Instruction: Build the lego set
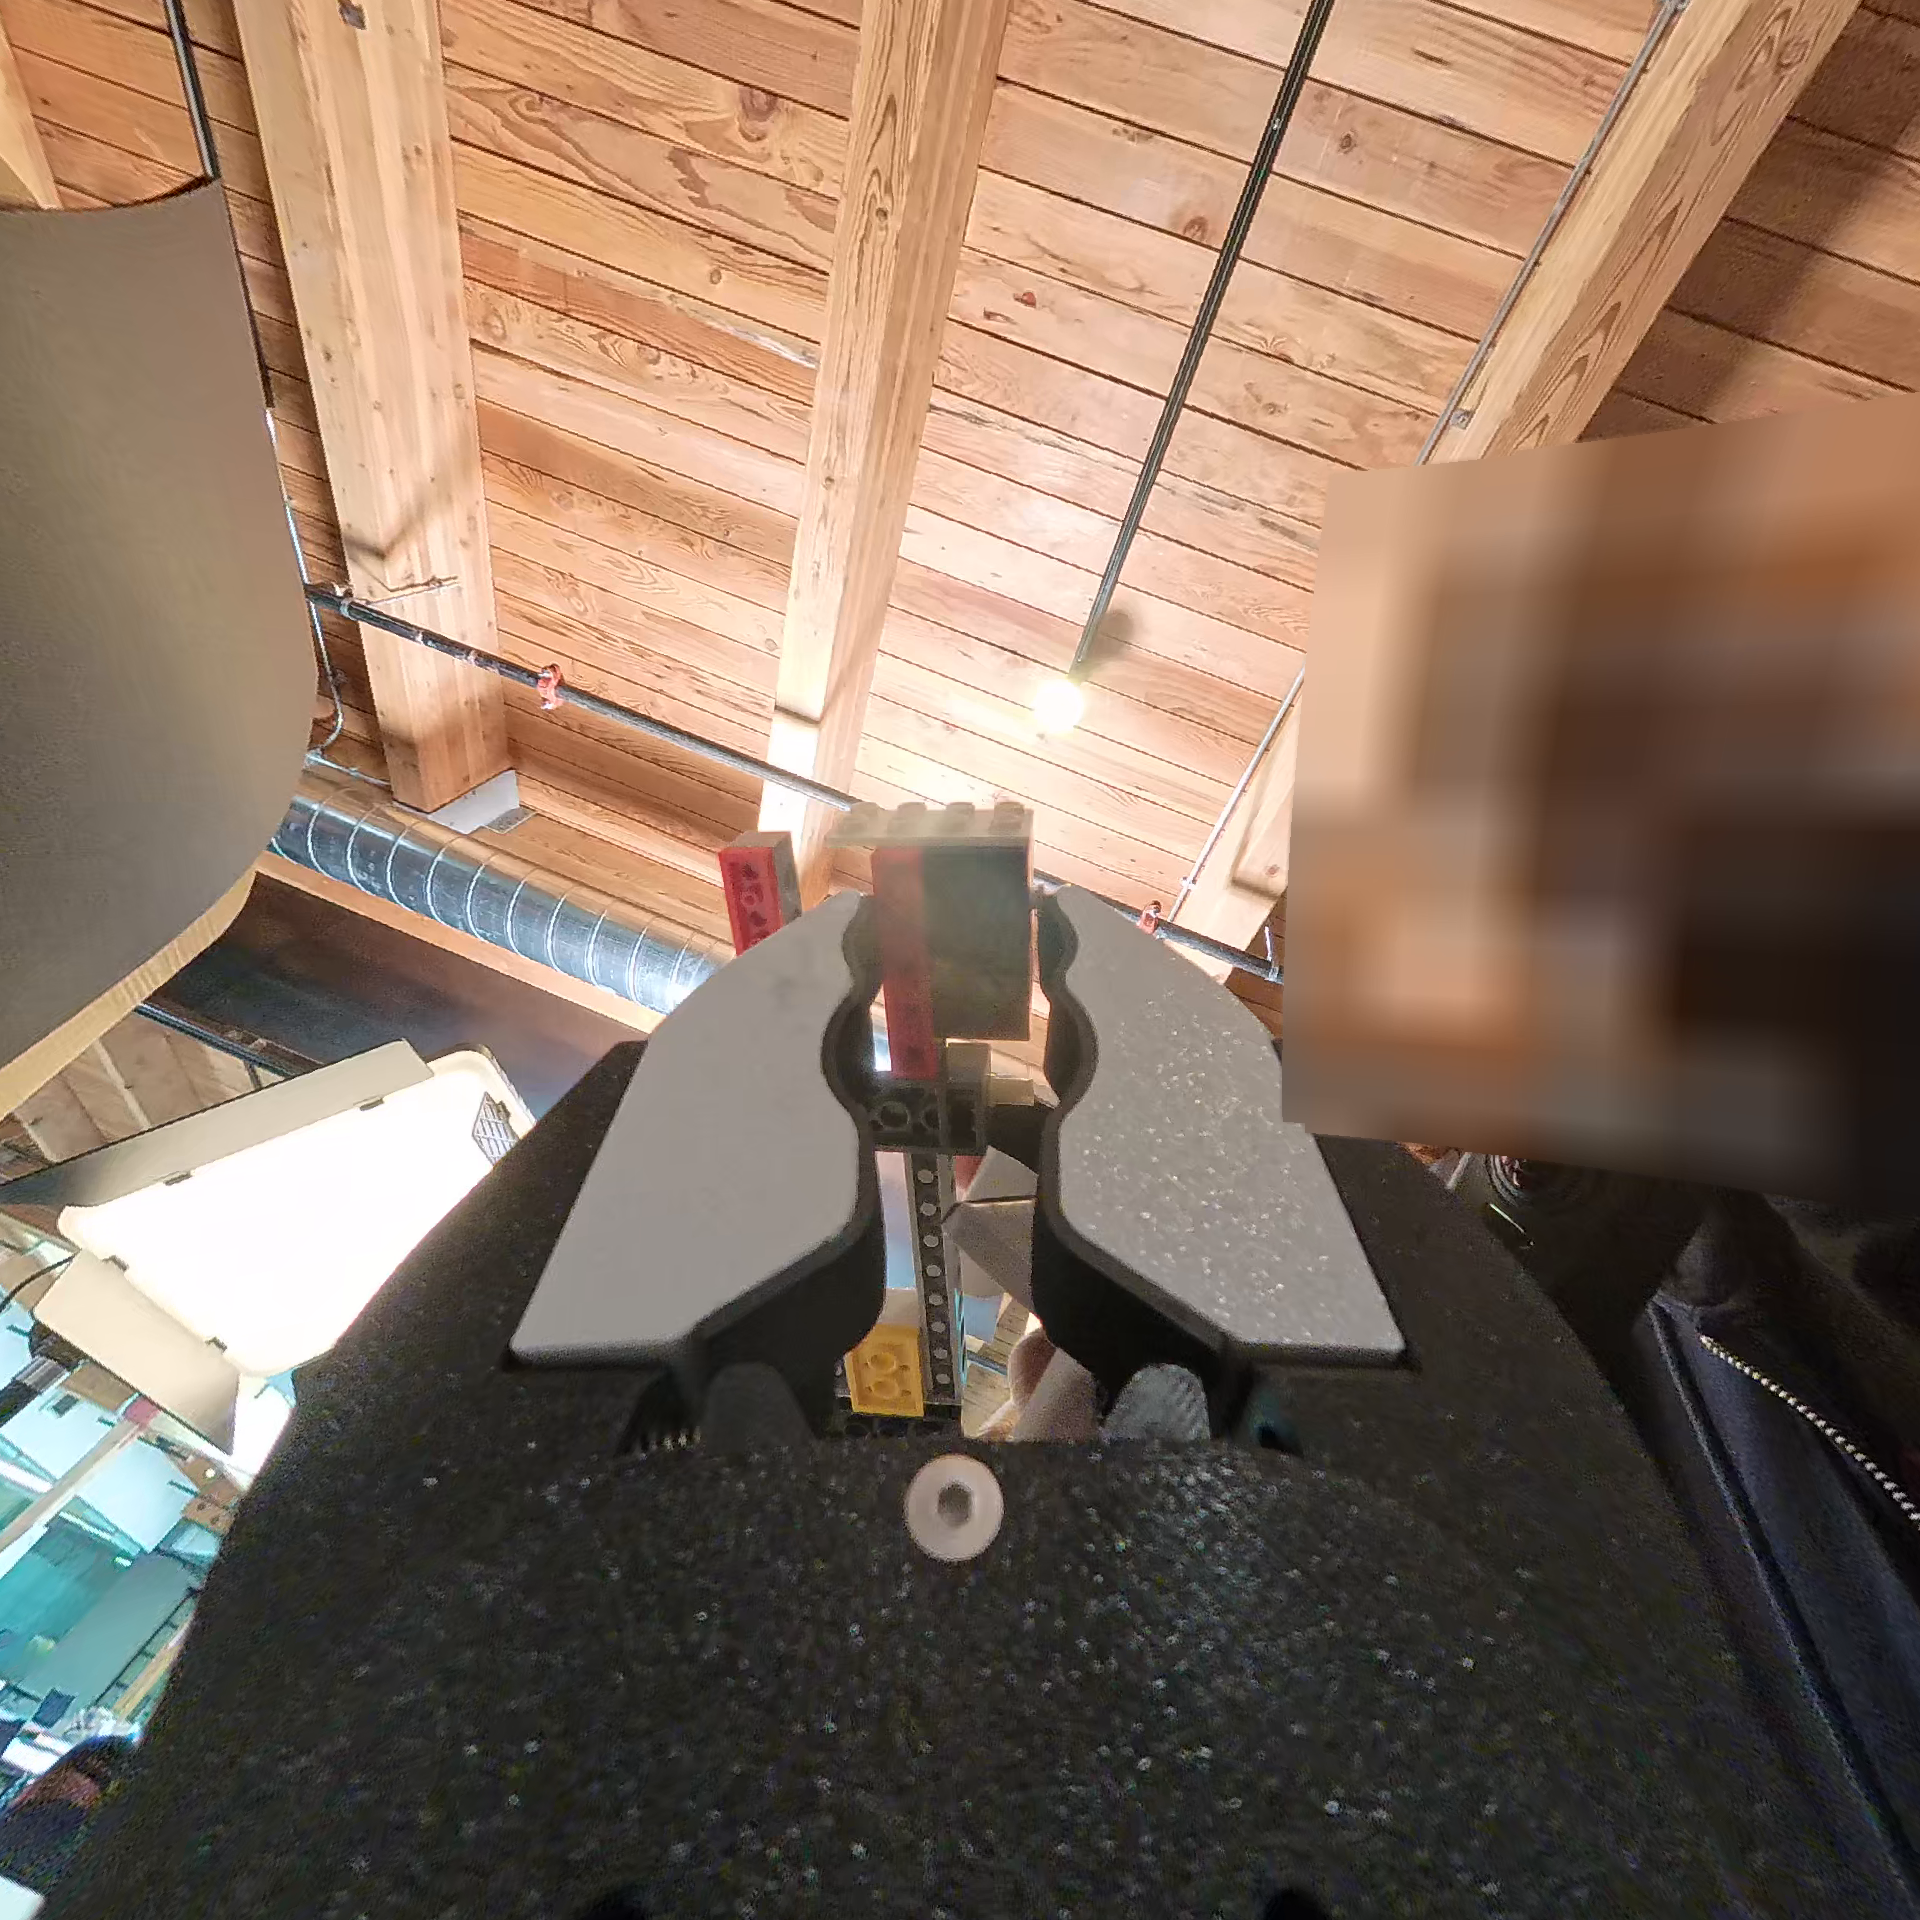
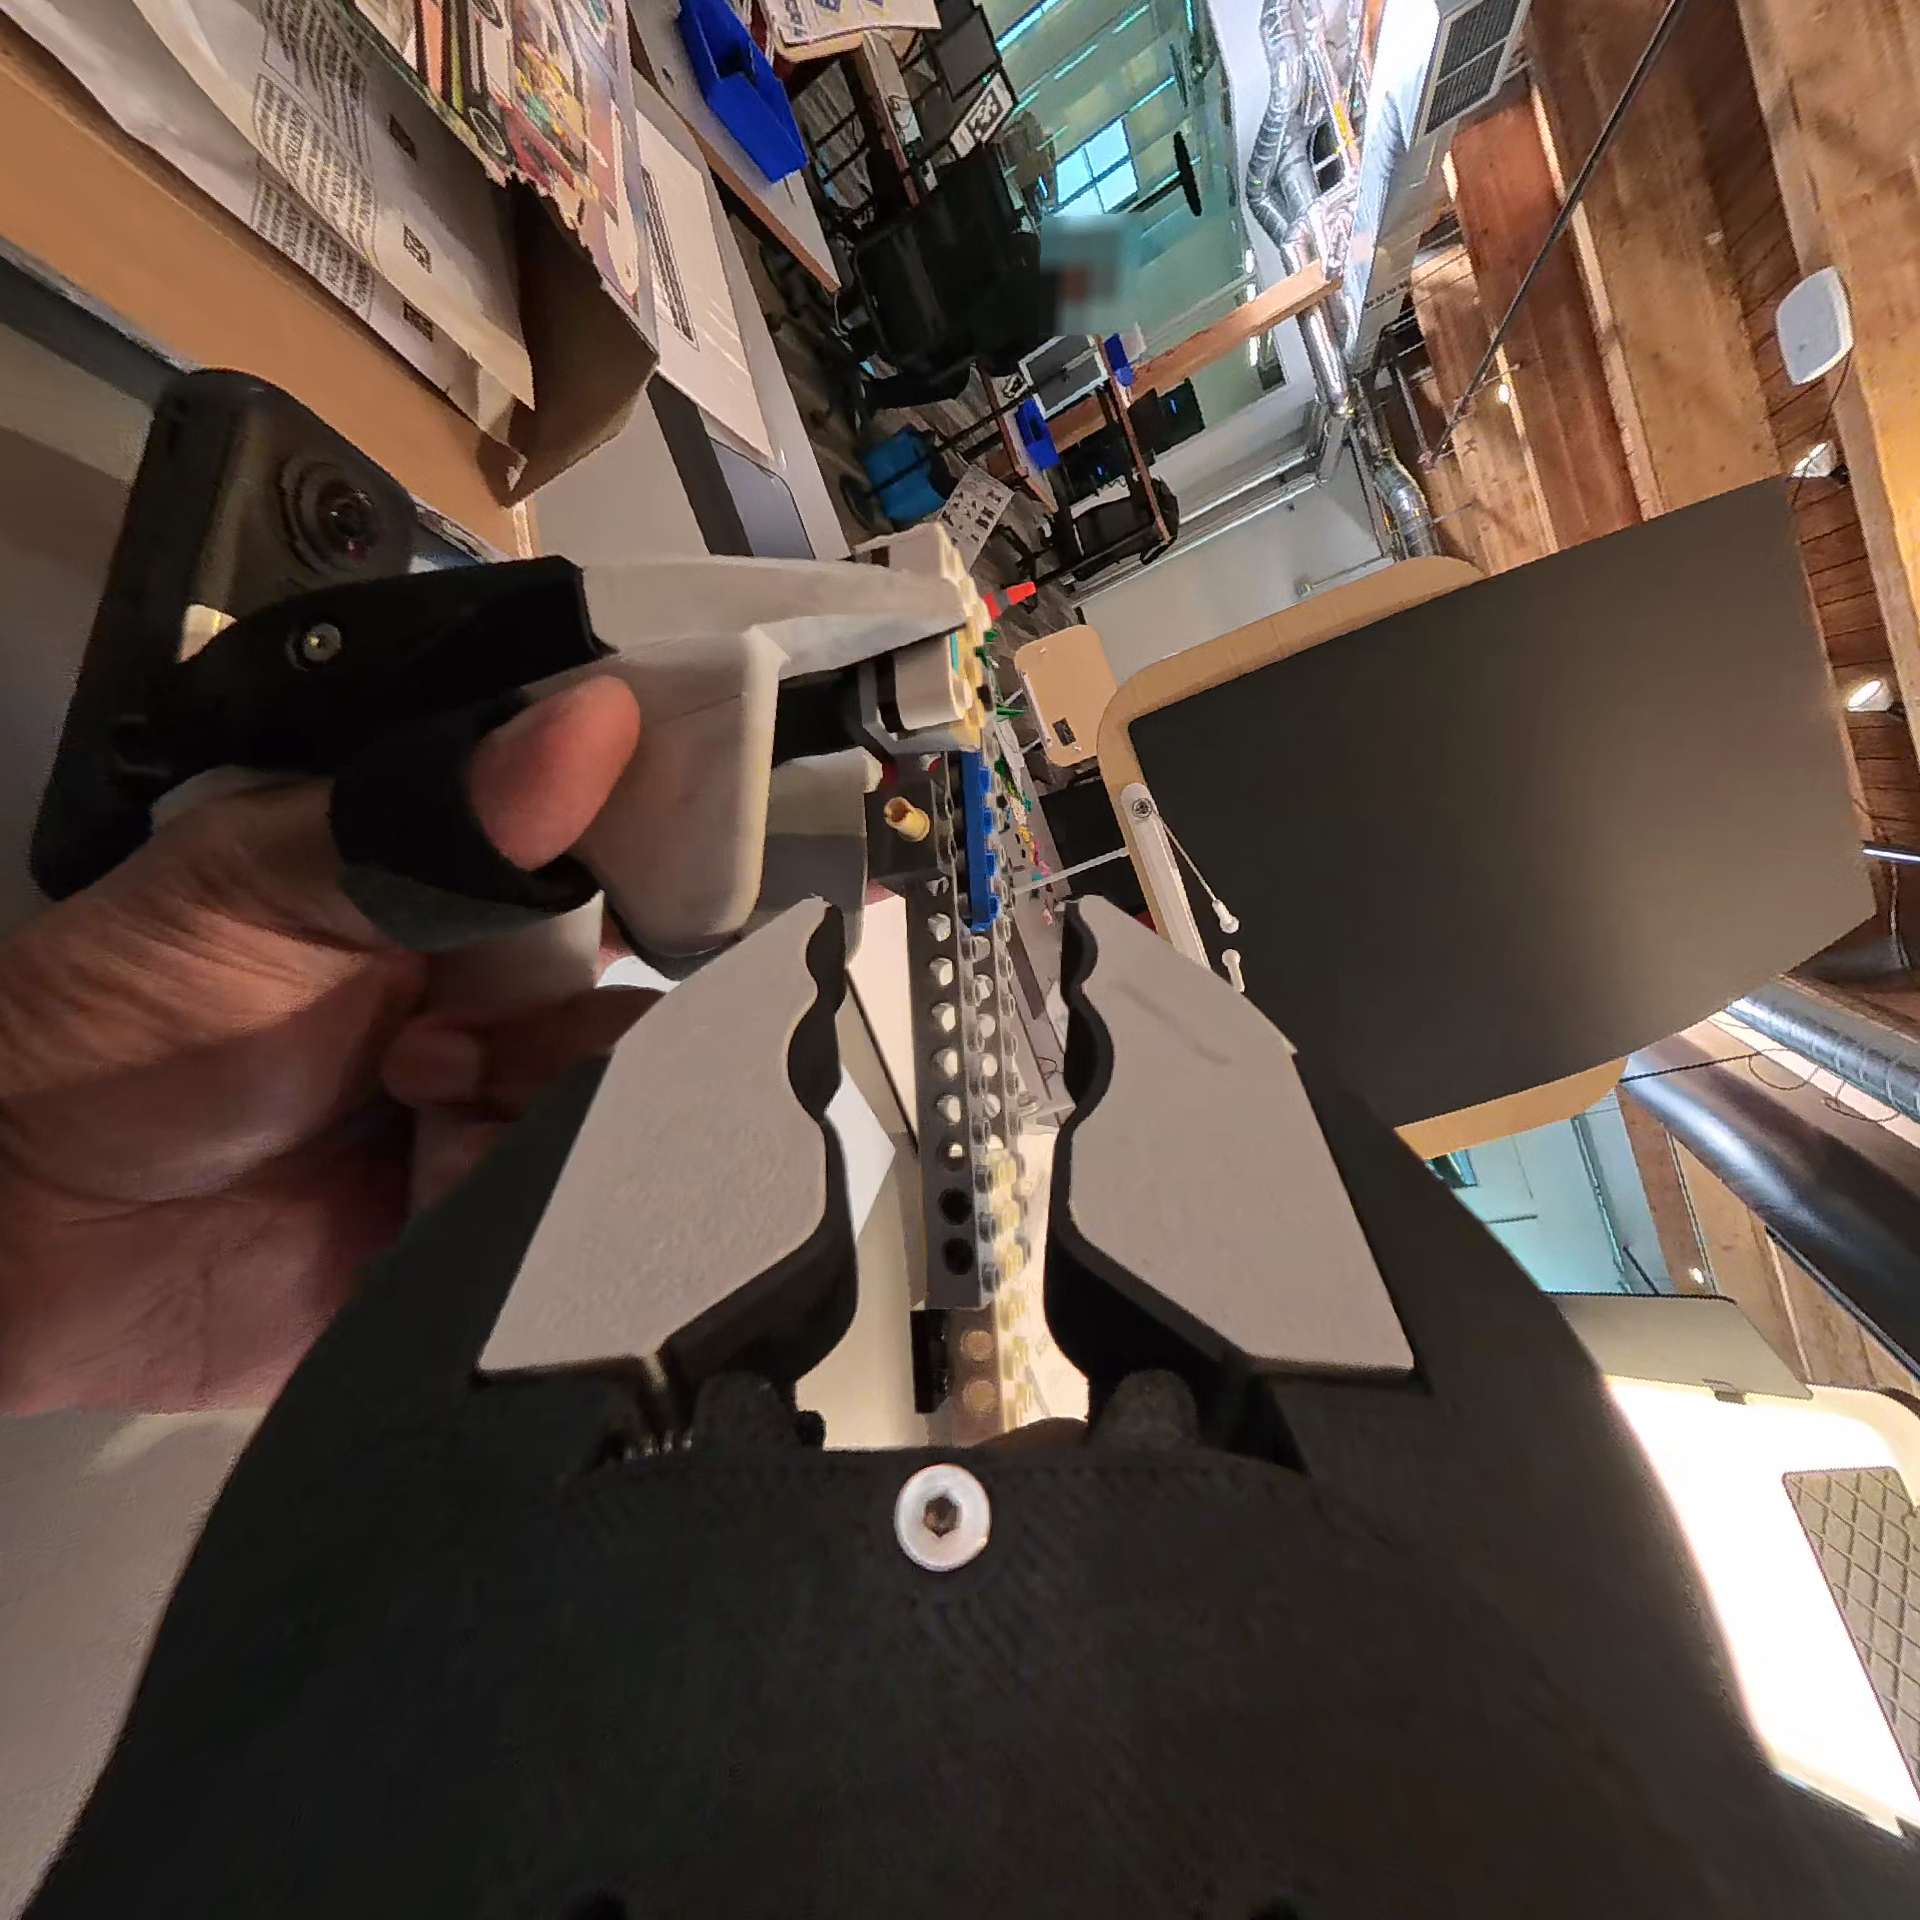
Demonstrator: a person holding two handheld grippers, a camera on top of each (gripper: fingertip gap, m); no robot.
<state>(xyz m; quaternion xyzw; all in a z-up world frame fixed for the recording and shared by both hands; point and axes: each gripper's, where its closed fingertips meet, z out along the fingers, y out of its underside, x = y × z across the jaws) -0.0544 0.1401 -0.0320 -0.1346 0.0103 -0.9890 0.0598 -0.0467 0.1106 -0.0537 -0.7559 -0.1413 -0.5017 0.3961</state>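
We see the left gripper [image 1: 951, 935] clamped on a brick model [image 1: 961, 940], held up. Right gripper [image 2: 945, 935] gapes around its grey beam [image 2: 961, 1091], not pressing. Risk, we judge: a one-sided hold lets the model twist loose.

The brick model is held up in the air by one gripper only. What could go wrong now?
1. The left gripper clamps only the dark block at one end, so the long grey beam may lever the model loose.
2. The right gripper stands open around the beam without pressing it, so it gives no support.
3. The blue plate could pop off if bumped.
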